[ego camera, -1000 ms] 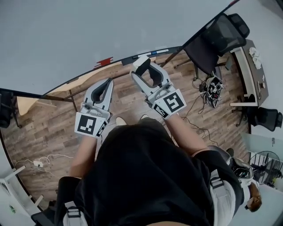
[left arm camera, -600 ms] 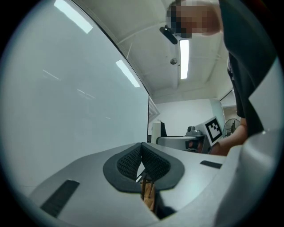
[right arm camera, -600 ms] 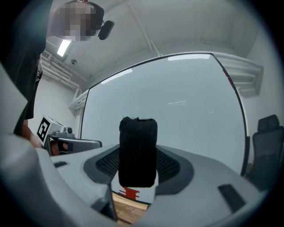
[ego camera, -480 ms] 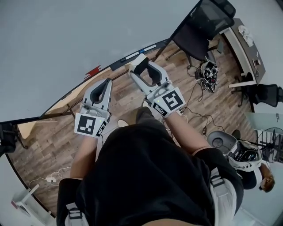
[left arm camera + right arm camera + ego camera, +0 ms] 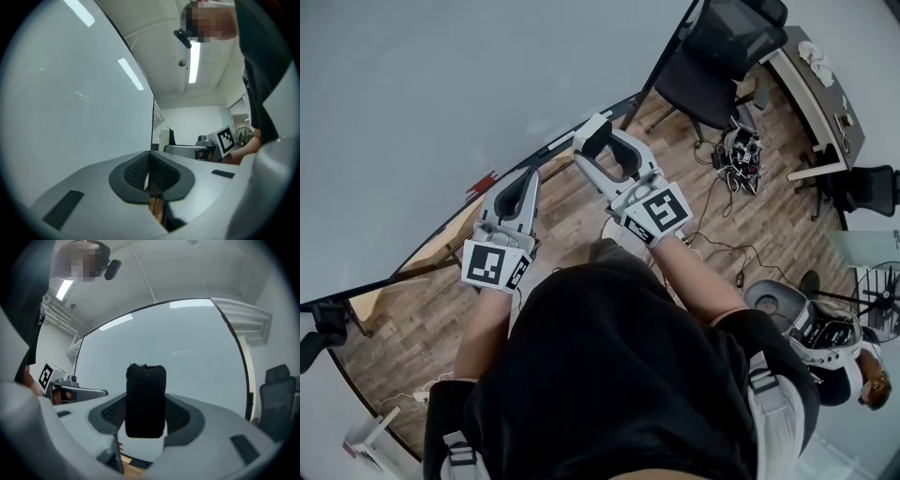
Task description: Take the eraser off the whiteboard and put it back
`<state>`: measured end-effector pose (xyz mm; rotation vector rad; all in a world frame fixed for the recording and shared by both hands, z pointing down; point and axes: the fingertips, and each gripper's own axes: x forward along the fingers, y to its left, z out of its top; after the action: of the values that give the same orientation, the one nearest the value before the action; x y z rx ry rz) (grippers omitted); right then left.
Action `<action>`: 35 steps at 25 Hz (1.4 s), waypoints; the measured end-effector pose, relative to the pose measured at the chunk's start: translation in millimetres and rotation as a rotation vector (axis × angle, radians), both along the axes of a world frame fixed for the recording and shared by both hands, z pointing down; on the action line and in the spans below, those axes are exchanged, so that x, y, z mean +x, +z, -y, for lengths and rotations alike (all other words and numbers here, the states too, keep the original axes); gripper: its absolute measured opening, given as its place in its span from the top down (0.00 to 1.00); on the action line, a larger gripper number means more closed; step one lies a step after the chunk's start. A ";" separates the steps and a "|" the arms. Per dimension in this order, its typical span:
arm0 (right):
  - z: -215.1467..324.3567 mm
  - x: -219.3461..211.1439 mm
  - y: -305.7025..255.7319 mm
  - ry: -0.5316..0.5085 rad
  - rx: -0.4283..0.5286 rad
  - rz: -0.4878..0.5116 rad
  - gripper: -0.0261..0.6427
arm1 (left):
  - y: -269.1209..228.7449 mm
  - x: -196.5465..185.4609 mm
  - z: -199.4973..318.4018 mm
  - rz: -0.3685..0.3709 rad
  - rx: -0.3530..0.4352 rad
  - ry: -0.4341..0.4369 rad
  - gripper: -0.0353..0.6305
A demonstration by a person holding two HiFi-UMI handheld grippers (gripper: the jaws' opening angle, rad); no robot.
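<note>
My right gripper is shut on the eraser and holds it level in front of the whiteboard. In the right gripper view the eraser is a black felt block standing upright between the jaws of the right gripper, its felt face turned to the whiteboard. Whether it touches the board I cannot tell. My left gripper is lower left of it, also pointing at the board. Its ribbed pads meet with nothing between them, so the left gripper is shut.
The whiteboard's tray holds markers and a red item. A black office chair stands at the board's right end, beside a desk. Cables lie on the wooden floor. A round grey stool is at lower right.
Both grippers have moved right along the whiteboard, toward its right edge and the chair. The eraser stays in the right gripper and the left gripper stays shut.
</note>
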<state>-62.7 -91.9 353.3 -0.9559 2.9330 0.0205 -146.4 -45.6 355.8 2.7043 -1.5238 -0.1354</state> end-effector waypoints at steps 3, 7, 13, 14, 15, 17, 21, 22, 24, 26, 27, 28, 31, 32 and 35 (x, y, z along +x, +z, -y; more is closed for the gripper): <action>21.8 15.5 -1.0 0.006 -0.001 0.004 0.63 | -1.7 14.9 20.2 -0.004 -0.005 -0.002 0.95; 48.5 32.1 -6.5 -0.002 0.000 0.022 0.63 | -5.1 31.9 47.6 0.007 -0.004 -0.009 0.95; 82.1 62.2 -5.1 -0.025 -0.007 0.048 0.63 | -5.3 65.6 83.7 0.028 -0.005 -0.013 0.95; 89.6 67.3 -4.2 -0.026 -0.009 0.048 0.63 | -5.2 71.2 91.0 0.029 -0.005 -0.013 0.95; 97.3 72.5 -3.7 -0.028 -0.011 0.049 0.63 | -5.5 76.8 98.5 0.027 -0.006 -0.014 0.95; 110.7 82.9 -4.1 -0.032 -0.013 0.051 0.63 | -6.2 87.4 111.9 0.019 -0.008 -0.020 0.95; 131.9 101.2 -4.3 -0.040 -0.016 0.052 0.63 | -6.4 107.4 132.4 0.012 -0.009 -0.028 0.95; 136.7 105.1 -4.4 -0.043 -0.018 0.055 0.63 | -6.6 112.2 136.8 0.012 -0.008 -0.030 0.96; 144.9 111.5 -5.6 -0.048 -0.021 0.061 0.63 | -7.1 121.2 145.6 0.013 -0.007 -0.035 0.95; 151.5 116.1 -6.8 -0.056 -0.020 0.065 0.63 | -7.4 129.9 154.5 0.007 -0.009 -0.035 0.96; 155.0 118.1 -6.8 -0.059 -0.020 0.067 0.63 | -7.3 133.9 159.0 0.002 -0.011 -0.035 0.96; 159.0 120.0 -6.4 -0.059 -0.020 0.067 0.63 | -7.1 137.4 163.6 -0.003 -0.013 -0.035 0.96; 175.0 125.8 -4.7 -0.045 -0.021 0.062 0.63 | -6.0 145.8 177.5 -0.006 -0.012 -0.037 0.95; 181.4 127.5 -3.7 -0.036 -0.024 0.061 0.63 | -4.8 147.9 182.5 -0.005 -0.014 -0.037 0.96; 200.2 130.3 0.3 -0.012 -0.035 0.060 0.63 | 0.5 153.9 197.8 -0.007 -0.026 -0.019 0.95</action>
<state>67.6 -292.1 353.6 -0.9265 2.8935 -0.0590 7.5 -243.4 356.3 2.6670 -1.5383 -0.1245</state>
